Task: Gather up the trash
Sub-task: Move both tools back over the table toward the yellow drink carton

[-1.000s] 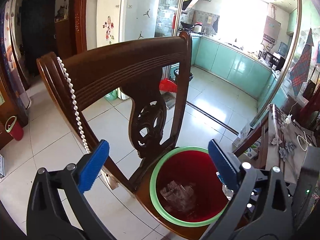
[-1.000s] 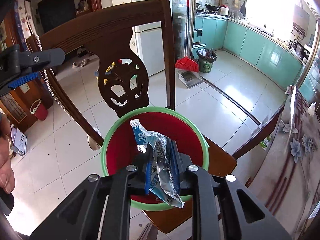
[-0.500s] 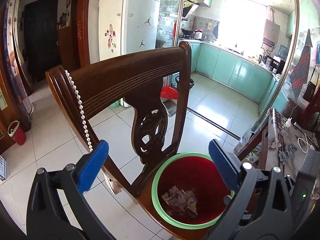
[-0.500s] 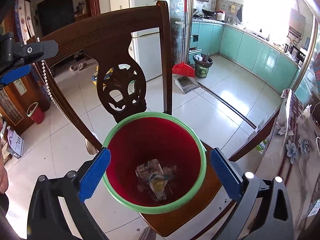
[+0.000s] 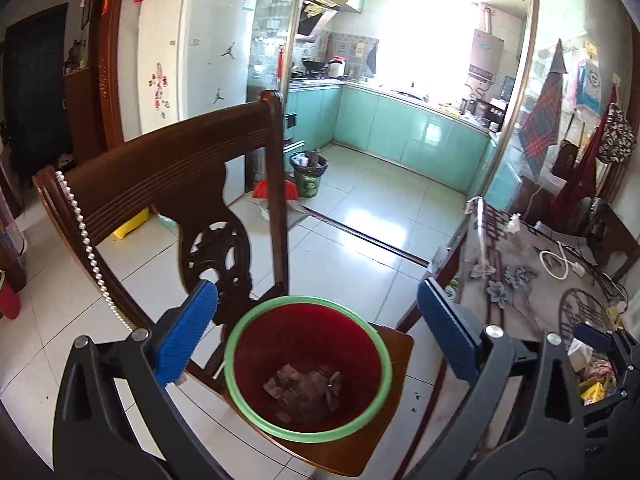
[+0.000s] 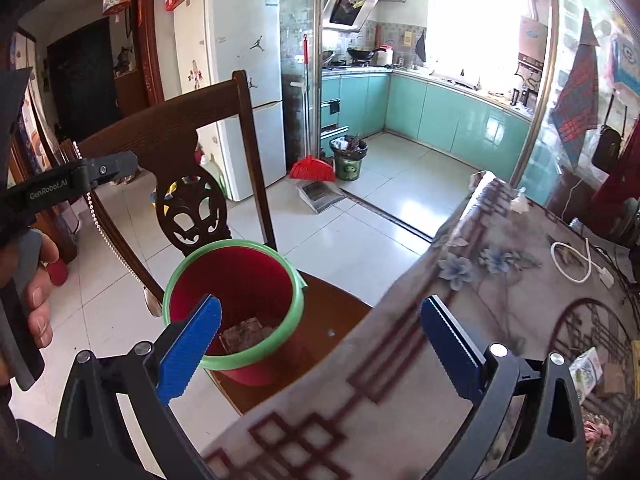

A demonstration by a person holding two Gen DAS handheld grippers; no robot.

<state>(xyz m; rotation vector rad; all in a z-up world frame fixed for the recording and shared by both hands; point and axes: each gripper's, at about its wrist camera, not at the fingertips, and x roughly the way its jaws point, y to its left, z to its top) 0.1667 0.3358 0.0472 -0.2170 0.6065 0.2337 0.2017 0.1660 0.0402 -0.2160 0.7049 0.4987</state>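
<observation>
A red bin with a green rim point(image 5: 370, 332) point(image 6: 294, 276) stands on the seat of a dark wooden chair point(image 5: 168, 168) point(image 6: 168, 128). Crumpled wrappers point(image 5: 304, 390) point(image 6: 246, 330) lie at its bottom. My left gripper point(image 5: 316, 336) is open and empty, above the bin. My right gripper point(image 6: 320, 344) is open and empty, over the table edge to the right of the bin. More wrappers point(image 5: 592, 380) point(image 6: 588, 368) lie on the table at the far right. The right gripper also shows in the left wrist view point(image 5: 604, 344).
The table point(image 5: 520, 280) point(image 6: 500, 280) has a floral cloth and carries a white cable point(image 6: 576, 260). A pearl string point(image 5: 86, 240) hangs on the chair back. A fridge point(image 6: 240, 80), a red broom point(image 6: 310, 166) and a kitchen bin point(image 6: 348, 158) stand beyond.
My right gripper opened and dropped the silver wrapper into the red bin, then swung right and back over the table. My left gripper drew back and rose a little, staying open.
</observation>
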